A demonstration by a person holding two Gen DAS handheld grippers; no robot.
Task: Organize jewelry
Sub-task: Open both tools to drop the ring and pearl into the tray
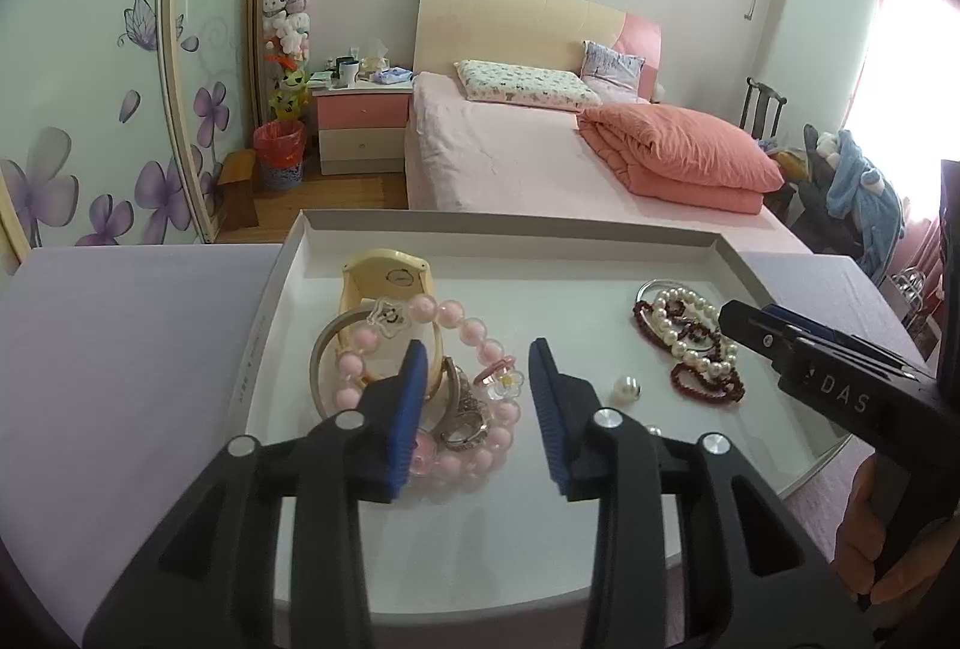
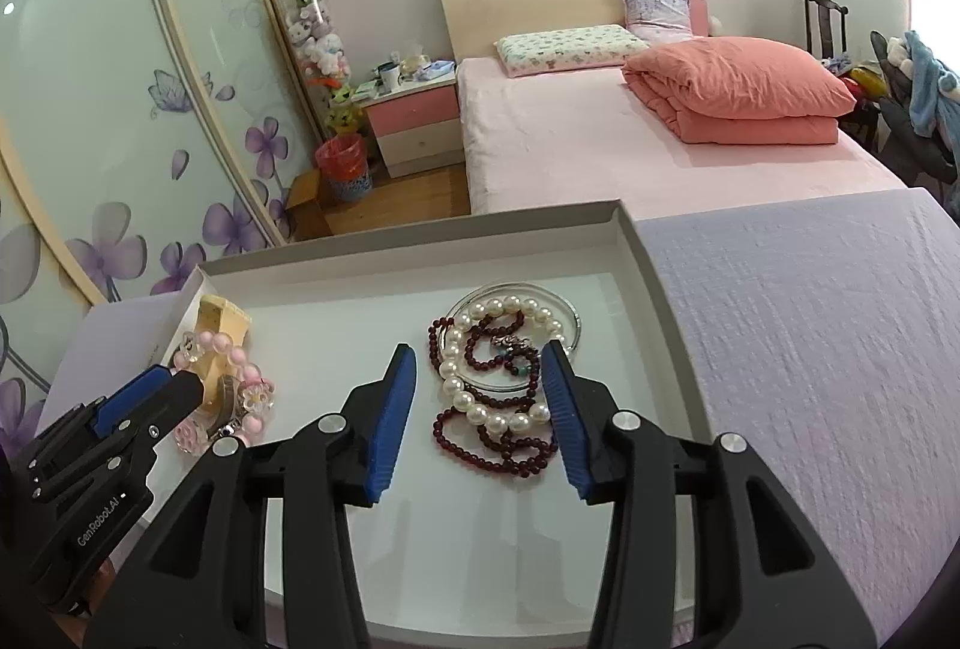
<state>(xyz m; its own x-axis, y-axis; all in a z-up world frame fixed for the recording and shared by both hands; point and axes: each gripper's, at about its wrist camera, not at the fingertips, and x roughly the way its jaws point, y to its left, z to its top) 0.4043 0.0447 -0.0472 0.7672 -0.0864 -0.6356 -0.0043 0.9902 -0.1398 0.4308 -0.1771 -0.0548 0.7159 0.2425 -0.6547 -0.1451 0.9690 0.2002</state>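
Note:
A shallow white tray [image 1: 288,283] lies on a lilac-covered table. At its left is a heap: a pink bead bracelet [image 1: 480,337], a yellow watch [image 1: 384,283], a silver ring [image 1: 465,424] and a bangle. My left gripper [image 1: 477,379] is open just above this heap. At the tray's right lie a white pearl bracelet [image 2: 480,412], a dark red bead string [image 2: 498,454] and a silver bangle [image 2: 570,313]. My right gripper [image 2: 480,379] is open, its fingers to either side of this pile. A loose pearl [image 1: 627,386] lies between the heaps.
The tray's far wall [image 2: 420,241] stands near the table's far edge. Lilac tablecloth [image 2: 810,349] spreads to the tray's right. Beyond are a pink bed [image 1: 540,157], a nightstand and a mirrored wardrobe. A hand [image 1: 864,529] holds the right gripper.

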